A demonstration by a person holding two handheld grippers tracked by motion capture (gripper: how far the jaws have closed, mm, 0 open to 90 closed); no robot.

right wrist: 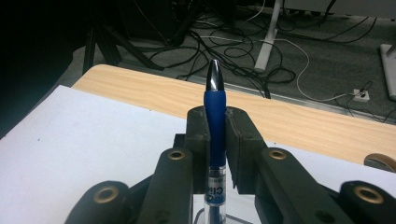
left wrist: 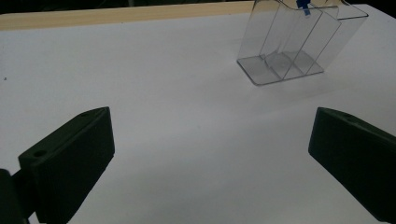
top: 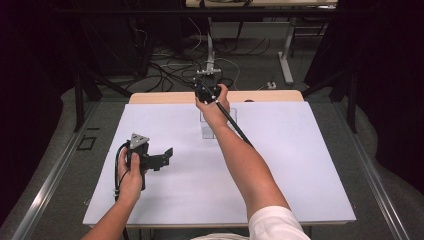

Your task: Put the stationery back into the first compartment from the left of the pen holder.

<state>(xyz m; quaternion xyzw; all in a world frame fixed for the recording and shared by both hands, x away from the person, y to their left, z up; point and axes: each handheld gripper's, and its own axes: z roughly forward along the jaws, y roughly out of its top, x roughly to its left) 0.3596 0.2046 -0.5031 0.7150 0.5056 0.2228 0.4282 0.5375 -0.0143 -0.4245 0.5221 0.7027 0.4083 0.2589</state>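
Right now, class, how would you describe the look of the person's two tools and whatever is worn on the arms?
Both tools are black. The left tool carries a grey three-cornered plate and trails a black cable. The right tool has brass-coloured rivets on its linkage. A white short sleeve covers the right upper arm; the forearms wear nothing.

Clear glossy plastic holder (left wrist: 292, 42); matt white sheet (left wrist: 177, 93) (wood-grain table (right wrist: 299, 121)).

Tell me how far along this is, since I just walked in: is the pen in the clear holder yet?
Picked up: the right gripper is shut on the blue pen. In hand: it is held above the clear holder. Left: the pen isn't released inside yet. The left gripper is open on the table.
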